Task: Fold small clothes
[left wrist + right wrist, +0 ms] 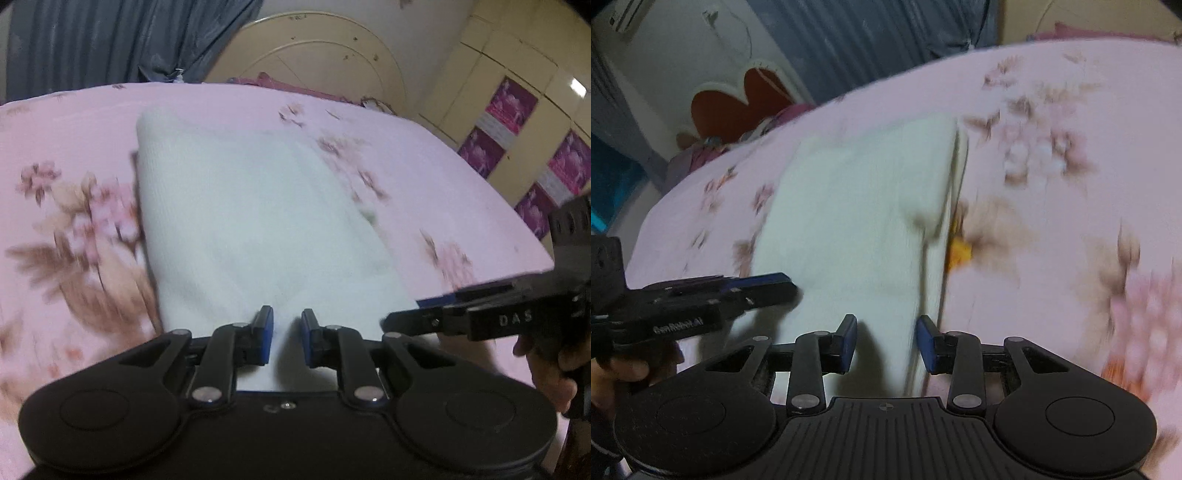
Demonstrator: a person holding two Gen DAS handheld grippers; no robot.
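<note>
The left wrist view shows the left gripper (287, 332) at the bottom centre of the frame, its blue-padded jaws standing a narrow gap apart with nothing pinched between them; the white folded garment (255, 221) lies flat just beyond them, running from the lower centre up to the upper left on the pink floral bedsheet (74, 221). The right gripper (402, 314) enters from the right edge, held by a hand (546, 365), its tip at the garment's lower right corner. In the right wrist view the right gripper (886, 339) has its jaws apart and empty above the garment's (857, 221) near edge, in the middle of the frame. A grey-blue curtain (871, 40) hangs at the top.
</note>
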